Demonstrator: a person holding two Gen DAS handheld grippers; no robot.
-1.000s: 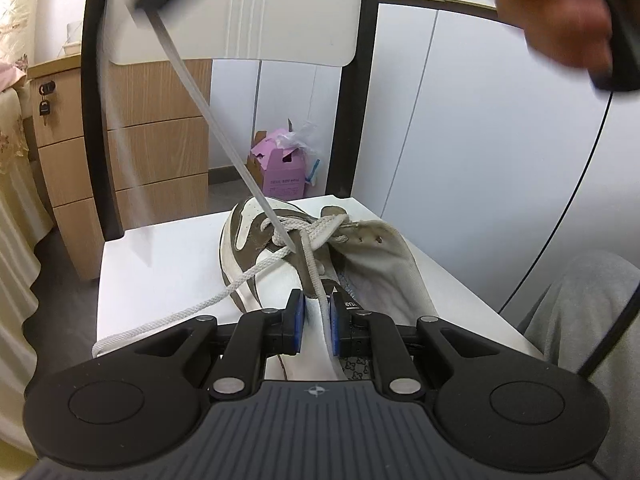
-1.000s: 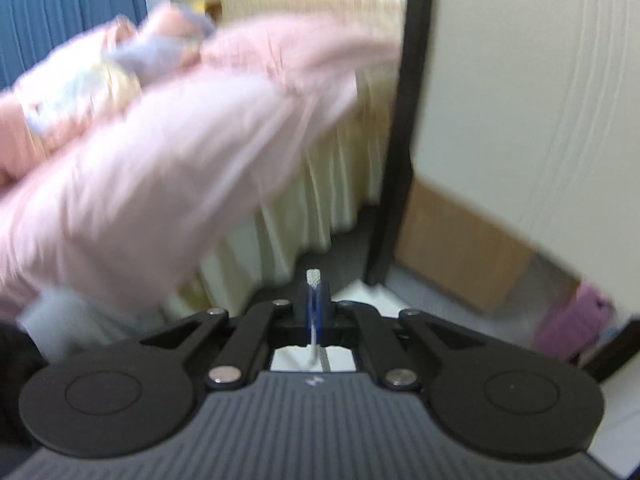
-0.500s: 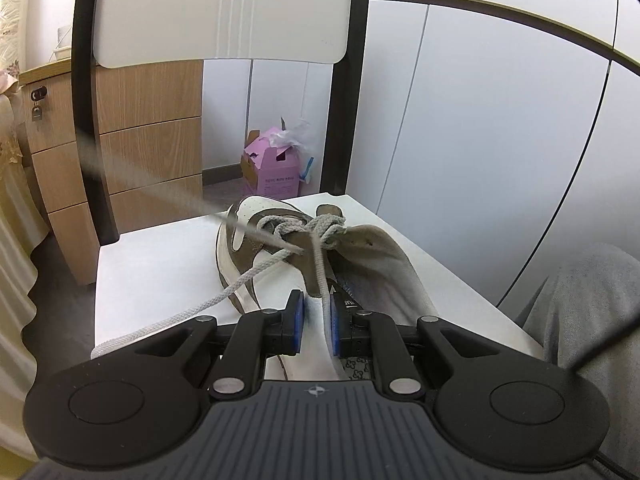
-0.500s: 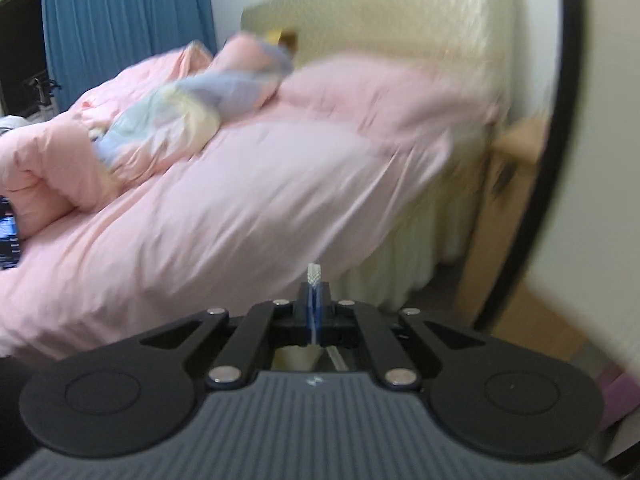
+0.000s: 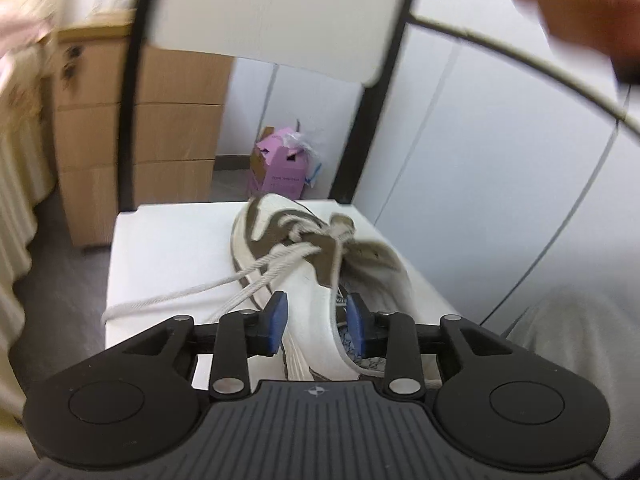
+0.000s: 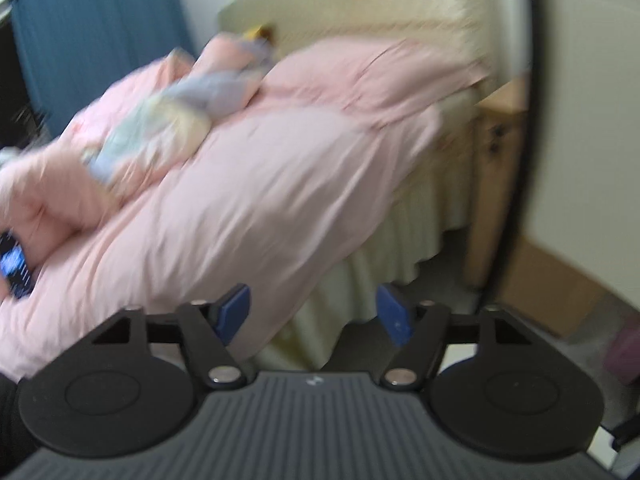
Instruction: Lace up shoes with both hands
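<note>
Left wrist view: left tongs [image 5: 316,322] spread apart, blue pads [image 5: 277,316] on either side of the heel end of the shoe [image 5: 316,264] — whether the pads actually touch the shoe I cannot tell. Shoe is white and olive-brown, lying on the white worktop [image 5: 168,248] with its toe pointing away from the tongs, tongue and collar flopped open toward the right. Off-white lace [image 5: 224,286] knotted over the middle of the shoe, two loose strands trailing off the shoe's left side across the worktop toward its near-left corner, nothing gripping them. Past the far end of the shoe, on the floor, a pink carton [image 5: 280,170]; left of the shoe, a wooden drawer unit [image 5: 136,128]. Above the shoe a white panel in a black frame [image 5: 272,12]. Grey trouser leg [image 5: 576,344] right of the shoe, blurred hand [image 5: 576,0] in the top right corner. Right wrist view: right tongs [image 6: 314,314] spread wide, nothing between the blue pads — pointed away from the shoe at a bed with a pink duvet [image 6: 240,184], cream headboard [image 6: 360,12] and blue curtain [image 6: 100,40]; frame motion-blurred, shoe out of this view.
</note>
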